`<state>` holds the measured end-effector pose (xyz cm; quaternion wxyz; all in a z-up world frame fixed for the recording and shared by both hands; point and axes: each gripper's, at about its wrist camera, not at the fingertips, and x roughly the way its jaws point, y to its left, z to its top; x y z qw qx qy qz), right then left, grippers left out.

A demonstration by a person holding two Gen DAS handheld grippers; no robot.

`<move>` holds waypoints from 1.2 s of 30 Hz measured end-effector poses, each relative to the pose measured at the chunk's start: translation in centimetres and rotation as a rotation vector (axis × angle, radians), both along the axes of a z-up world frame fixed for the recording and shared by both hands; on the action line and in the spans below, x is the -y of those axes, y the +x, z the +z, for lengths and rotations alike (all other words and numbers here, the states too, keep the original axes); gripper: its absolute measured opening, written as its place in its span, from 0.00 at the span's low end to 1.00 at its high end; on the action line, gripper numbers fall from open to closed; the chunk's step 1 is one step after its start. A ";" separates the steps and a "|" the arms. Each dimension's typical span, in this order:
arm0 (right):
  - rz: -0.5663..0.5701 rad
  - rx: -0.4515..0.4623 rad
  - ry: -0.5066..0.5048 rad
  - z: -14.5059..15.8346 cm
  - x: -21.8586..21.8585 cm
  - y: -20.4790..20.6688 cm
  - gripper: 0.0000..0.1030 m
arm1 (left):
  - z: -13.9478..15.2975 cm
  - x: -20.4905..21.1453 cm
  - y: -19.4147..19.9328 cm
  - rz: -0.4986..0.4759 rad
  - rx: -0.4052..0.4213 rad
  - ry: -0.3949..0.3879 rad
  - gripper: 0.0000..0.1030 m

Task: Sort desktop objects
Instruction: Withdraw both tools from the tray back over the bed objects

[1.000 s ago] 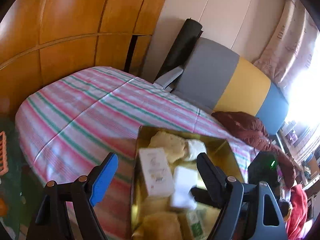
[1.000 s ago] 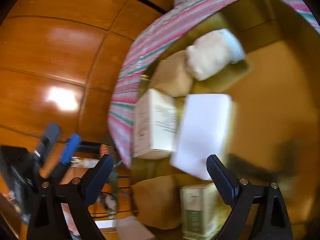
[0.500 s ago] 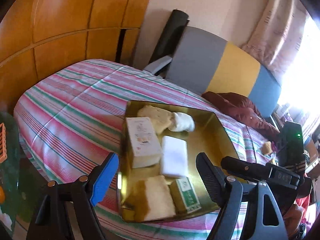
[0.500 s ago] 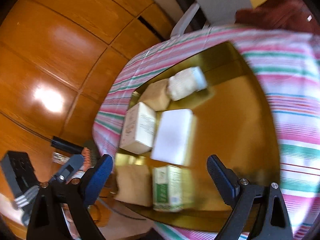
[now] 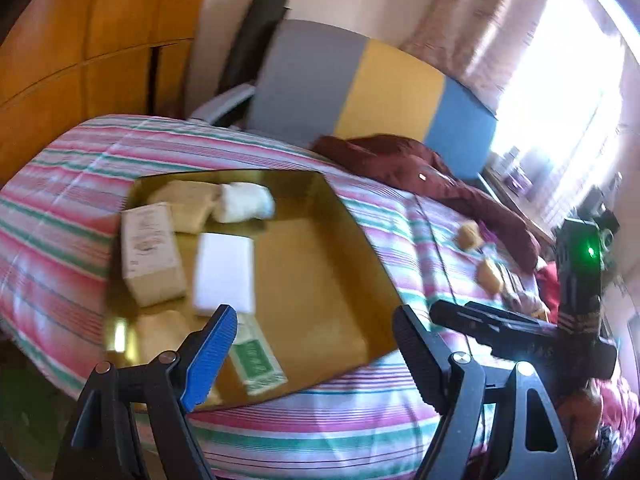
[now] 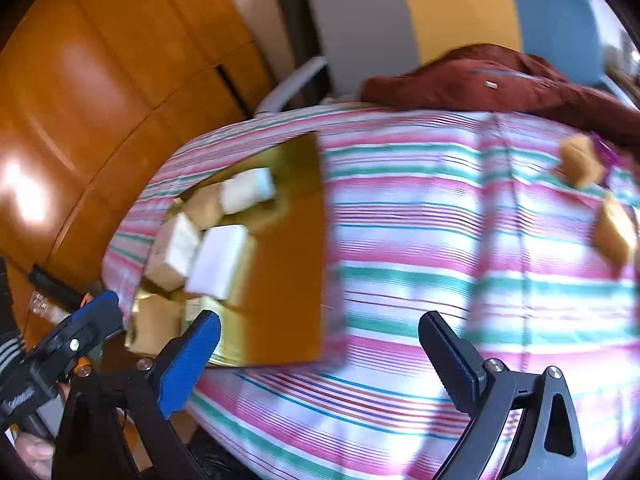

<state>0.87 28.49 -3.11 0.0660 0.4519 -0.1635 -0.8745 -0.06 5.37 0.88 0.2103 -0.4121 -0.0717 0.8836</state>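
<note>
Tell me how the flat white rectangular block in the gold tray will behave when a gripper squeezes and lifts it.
The flat white rectangular block looks matte and foam-like, so it is probably light and may compress slightly. It lies flat on the gold tray, so it is unlikely to roll. Its low profile may make gripping its edges awkward.

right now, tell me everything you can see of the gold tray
The gold tray is a shallow, shiny, square-cornered tray with low upright walls, metallic-looking. It lies flat on the striped cloth. Its contents crowd one side: a cream box, a white block, a white roll, tan pieces and a green-labelled box. The other half is bare. Neither gripper touches it.
</note>
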 end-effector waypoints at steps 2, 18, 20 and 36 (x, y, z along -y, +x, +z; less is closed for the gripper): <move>-0.048 0.015 -0.003 -0.2 -2.0 0.8 0.97 | -0.2 -1.6 0.2 -0.041 0.008 -0.007 0.78; -0.418 0.107 0.025 -0.6 -18.3 9.5 0.97 | -1.6 -10.6 2.3 -0.286 0.077 -0.054 0.78; -0.483 0.101 0.027 -0.1 -20.7 11.1 0.97 | -1.9 -11.5 2.4 -0.318 0.085 -0.063 0.78; -0.915 -0.028 -0.276 -0.6 -35.6 16.9 0.97 | -2.8 -14.2 3.1 -0.388 0.126 -0.064 0.78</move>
